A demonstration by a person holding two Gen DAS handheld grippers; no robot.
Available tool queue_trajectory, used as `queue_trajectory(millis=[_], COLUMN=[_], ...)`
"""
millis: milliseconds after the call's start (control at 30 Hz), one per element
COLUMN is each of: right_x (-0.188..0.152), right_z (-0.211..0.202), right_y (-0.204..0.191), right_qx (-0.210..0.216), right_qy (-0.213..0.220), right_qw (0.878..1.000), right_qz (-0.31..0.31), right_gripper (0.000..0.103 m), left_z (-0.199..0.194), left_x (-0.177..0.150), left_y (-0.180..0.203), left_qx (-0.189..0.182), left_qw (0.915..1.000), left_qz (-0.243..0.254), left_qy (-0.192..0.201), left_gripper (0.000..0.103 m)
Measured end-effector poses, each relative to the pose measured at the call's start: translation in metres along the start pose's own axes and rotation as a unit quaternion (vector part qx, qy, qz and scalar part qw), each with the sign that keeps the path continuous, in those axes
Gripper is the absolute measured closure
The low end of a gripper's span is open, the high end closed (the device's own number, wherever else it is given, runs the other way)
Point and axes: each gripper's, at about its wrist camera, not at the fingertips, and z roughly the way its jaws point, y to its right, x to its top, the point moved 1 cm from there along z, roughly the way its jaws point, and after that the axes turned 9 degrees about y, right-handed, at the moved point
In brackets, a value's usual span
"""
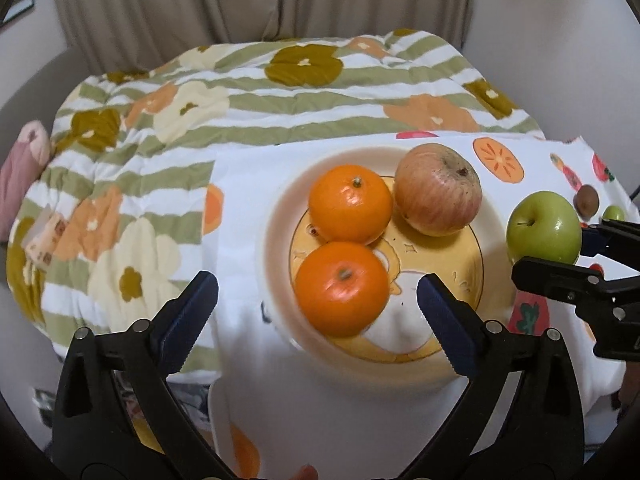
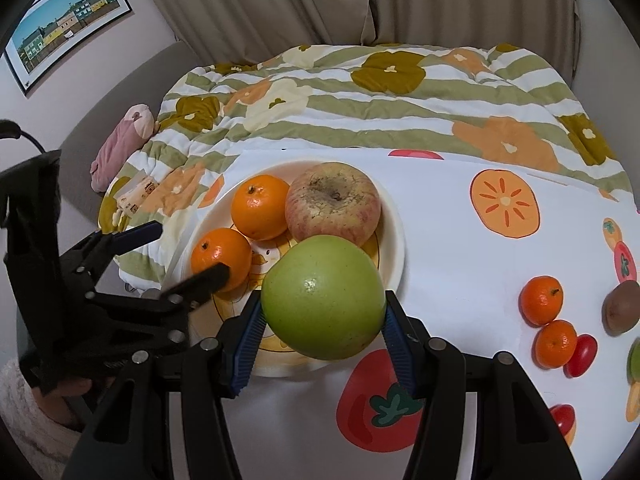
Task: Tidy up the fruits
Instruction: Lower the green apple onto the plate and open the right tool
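The right tool [image 2: 322,334] grips the green apple [image 2: 323,298] between its blue pads and holds it above the near rim of the plate [image 2: 394,220], probably to add it there. The left tool [image 1: 316,312] stands wide open and empty around the nearer orange [image 1: 341,289], which lies on the plate beside another orange [image 1: 350,203] and a red apple [image 1: 438,190]. Small fruits at the right edge [image 2: 542,300] are partly cut off.

The green apple [image 2: 323,298] hides the plate's [image 2: 394,216] near rim; a green fruit [image 2: 634,354] is cut off.
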Motion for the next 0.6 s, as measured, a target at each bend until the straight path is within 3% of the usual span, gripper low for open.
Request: queue_trajectory(millis=[600], right_x=[0.003], right_z=[0.031], right_y=[-0.022], right_qx=[0.046], right_qy=[-0.03], right_qw=[0.998], right_qz=[-0.042], right_gripper=[0.05], left_z=[-0.029], left_x=[-0.04], left_y=[-0.003], left_qx=[0.003], left_qw=[0.9993], left_qz=[-0.01], left_qy=[-0.036], left_gripper=[0.0])
